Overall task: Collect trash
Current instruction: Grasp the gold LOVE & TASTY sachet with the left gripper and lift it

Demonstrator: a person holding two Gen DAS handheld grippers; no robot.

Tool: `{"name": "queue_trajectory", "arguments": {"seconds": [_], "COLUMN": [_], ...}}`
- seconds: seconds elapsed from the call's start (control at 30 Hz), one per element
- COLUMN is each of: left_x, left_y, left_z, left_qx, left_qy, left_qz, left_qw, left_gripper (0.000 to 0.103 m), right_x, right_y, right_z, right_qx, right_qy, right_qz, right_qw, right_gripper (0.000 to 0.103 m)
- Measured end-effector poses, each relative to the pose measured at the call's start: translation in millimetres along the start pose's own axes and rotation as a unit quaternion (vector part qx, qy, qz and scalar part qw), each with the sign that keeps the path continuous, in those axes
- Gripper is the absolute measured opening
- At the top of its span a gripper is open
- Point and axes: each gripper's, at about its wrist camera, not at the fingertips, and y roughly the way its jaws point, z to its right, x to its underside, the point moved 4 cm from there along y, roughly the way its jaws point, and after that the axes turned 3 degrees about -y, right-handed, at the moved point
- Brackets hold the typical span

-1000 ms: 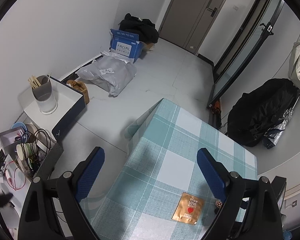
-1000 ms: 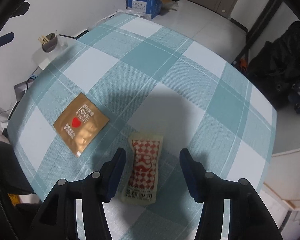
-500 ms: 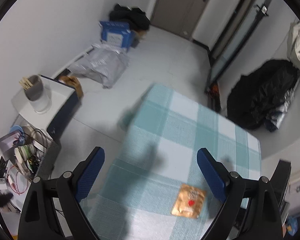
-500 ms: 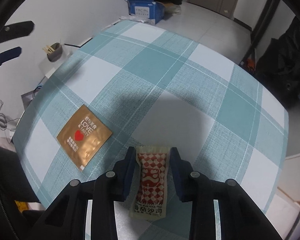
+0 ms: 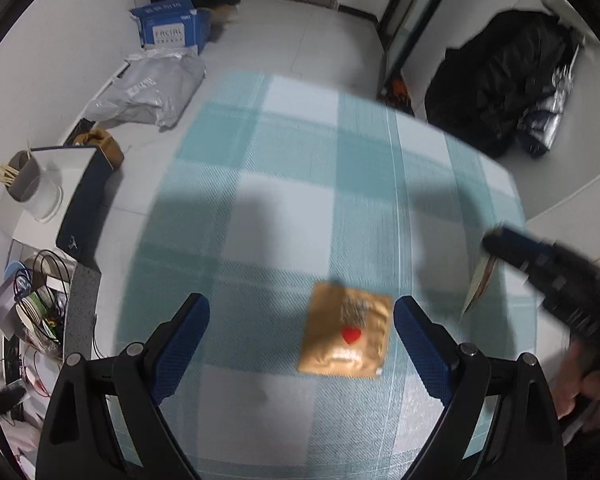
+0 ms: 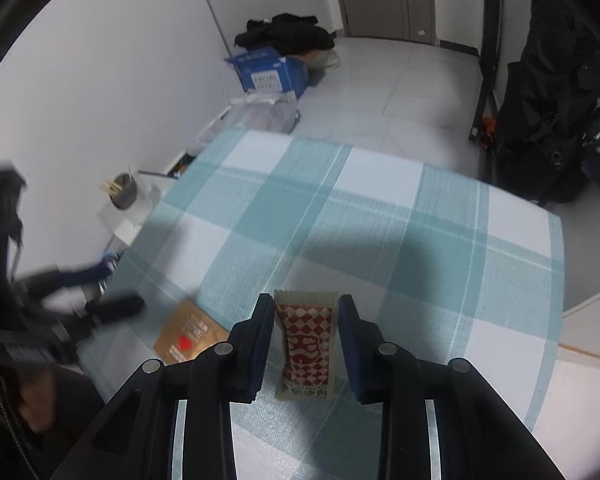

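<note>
My right gripper [image 6: 305, 312] is shut on a red-and-white checked sauce packet [image 6: 305, 344] and holds it above the checked tablecloth [image 6: 380, 216]. In the left wrist view the same packet [image 5: 478, 282] hangs edge-on from the right gripper [image 5: 500, 242] at the far right. A gold wrapper with a red heart [image 5: 346, 334] lies flat on the tablecloth [image 5: 284, 184] between my open left gripper's fingers [image 5: 302, 316]. The wrapper also shows in the right wrist view [image 6: 188, 338], with the blurred left gripper [image 6: 116, 308] just left of it.
On the floor beyond the table lie a blue cardboard box [image 5: 172, 30], a grey plastic bag [image 5: 152, 92] and black bags [image 5: 500, 80]. A cup with chopsticks [image 5: 24, 184] stands on a low shelf left of the table.
The right gripper closed on the sauce packet and lifted it off the table. The left gripper moved right over the table, so that the gold wrapper sits between its fingers.
</note>
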Motion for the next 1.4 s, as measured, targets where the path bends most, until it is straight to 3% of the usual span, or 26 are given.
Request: {"name": "queue_trajectory", "arguments": {"seconds": [0.13,0.4,0.7,0.77,0.83,0.97,1.03,1.4], "left_x": [9.0,14.9,19.6,20.0,19.5,20.4,20.3,17.9], "left_y": [13.5,27.9,28.3,26.6,22.7,22.6,22.8,23.4], "left_z": [11.2,21.2,28.2,30.0,33.9,36.2,37.5,32.2], "left_qx": [-0.032,-0.048,-0.081,-0.077,-0.071,-0.066,-0.064,-0.045], "left_qy": [0.033,0.047,0.091,0.102,0.111,0.117,0.118,0.093], "left_qz": [-0.025,-0.061,-0.053,-0.054,-0.051,-0.052,-0.053,-0.052], "left_qw": [0.9986,0.9959,0.9911,0.9904,0.9900,0.9896,0.9896,0.9933], "left_gripper": [0.092,0.091,0.089,0.083,0.058,0.051,0.042,0.034], "right_x": [-2.9,-3.2,-1.6,-1.8,-2.1,-2.0,-1.2,0.0], "right_y": [-9.6,-23.9,-33.2,-33.4,-34.1,-37.1,-38.0,-41.6], "right_z": [6.3,13.5,18.1,18.1,17.7,17.4,18.3,18.5], "right_qx": [-0.008,-0.016,-0.021,-0.023,-0.024,-0.027,-0.027,-0.023], "right_qy": [0.011,0.020,0.021,0.021,0.020,0.019,0.021,0.025], "right_qz": [0.016,0.037,0.049,0.050,0.051,0.055,0.056,0.058], "right_qw": [1.000,0.999,0.998,0.998,0.998,0.998,0.998,0.998], "right_gripper": [0.031,0.031,0.031,0.031,0.031,0.031,0.031,0.031]}}
